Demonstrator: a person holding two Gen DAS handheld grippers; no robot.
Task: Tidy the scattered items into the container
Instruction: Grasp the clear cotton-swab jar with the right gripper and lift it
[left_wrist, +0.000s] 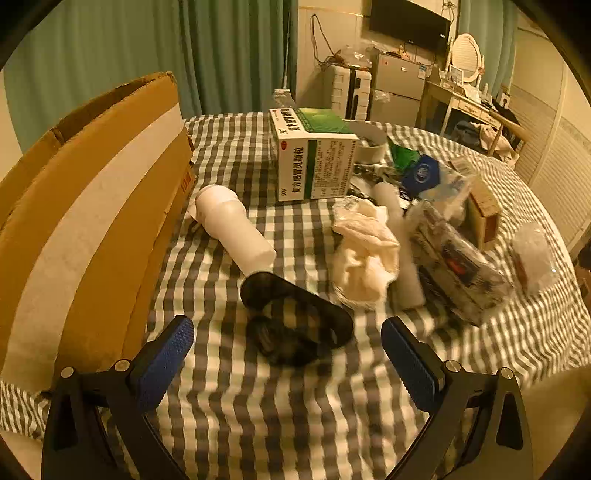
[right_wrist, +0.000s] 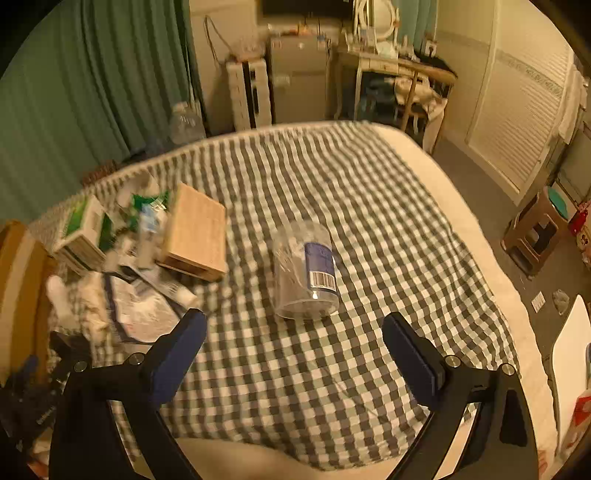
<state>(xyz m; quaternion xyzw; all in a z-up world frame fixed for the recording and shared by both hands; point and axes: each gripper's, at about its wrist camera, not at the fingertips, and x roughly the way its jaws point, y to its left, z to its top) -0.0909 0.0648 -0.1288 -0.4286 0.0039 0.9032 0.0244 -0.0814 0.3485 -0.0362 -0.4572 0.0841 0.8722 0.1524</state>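
On the checked bedspread (left_wrist: 258, 406) a black oval object (left_wrist: 295, 317) lies just ahead of my left gripper (left_wrist: 287, 332), which stands open and apart from it. A white bottle (left_wrist: 232, 229) lies on its side beside the cardboard box (left_wrist: 92, 206) at the left. A green and white medicine box (left_wrist: 314, 158), crumpled white cloth (left_wrist: 364, 251) and several packets are heaped to the right. In the right wrist view my right gripper (right_wrist: 293, 328) is open, with a clear plastic jar (right_wrist: 304, 269) lying on its side a little beyond its fingertips.
A wooden box (right_wrist: 197, 232) lies left of the jar, next to the heap of packets. Green curtains (right_wrist: 92, 92) hang behind the bed. A small fridge (right_wrist: 297, 85), a desk (right_wrist: 399, 70) and a stool (right_wrist: 535, 236) stand on the floor past the bed's edges.
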